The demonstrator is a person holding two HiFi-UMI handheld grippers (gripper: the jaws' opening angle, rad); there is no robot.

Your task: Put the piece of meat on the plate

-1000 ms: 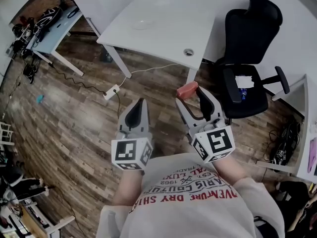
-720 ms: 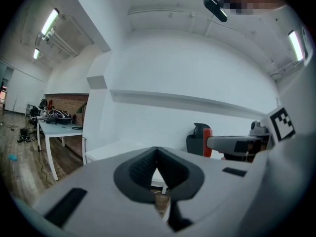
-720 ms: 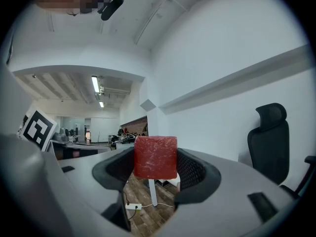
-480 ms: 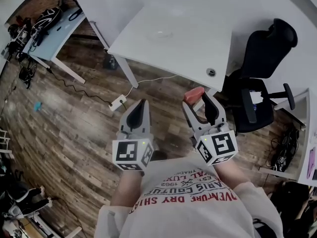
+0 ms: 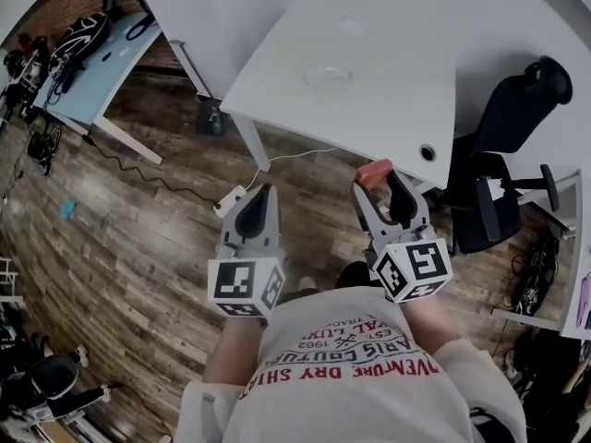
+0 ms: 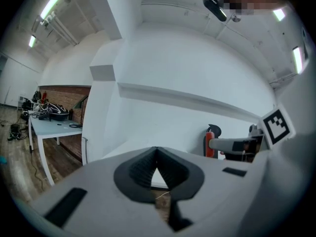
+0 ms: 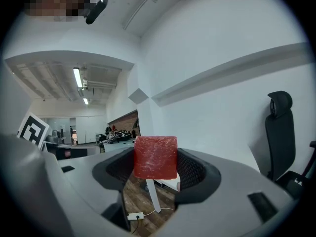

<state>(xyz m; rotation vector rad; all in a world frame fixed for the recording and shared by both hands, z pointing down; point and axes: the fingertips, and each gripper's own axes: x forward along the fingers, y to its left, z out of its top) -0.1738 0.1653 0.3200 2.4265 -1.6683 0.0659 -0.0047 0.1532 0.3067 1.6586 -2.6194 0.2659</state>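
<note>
Mid-carry, I judge: the right hand-held gripper (image 5: 385,183) grasps the red cubic piece of meat (image 7: 155,157), the left hand-held gripper (image 5: 261,197) is clenched empty, and next comes reaching the far pale round plate (image 5: 328,77).

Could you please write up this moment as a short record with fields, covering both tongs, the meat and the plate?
Right tongs: shut on the piece of meat, gripped at the tips
Left tongs: shut, nothing between them
Plate: on the white table; looks empty in the head view
Meat to plate: apart; in the head view the meat shows just short of the table's near edge
Nearby: black office chair right of the table; wooden floor below
</note>
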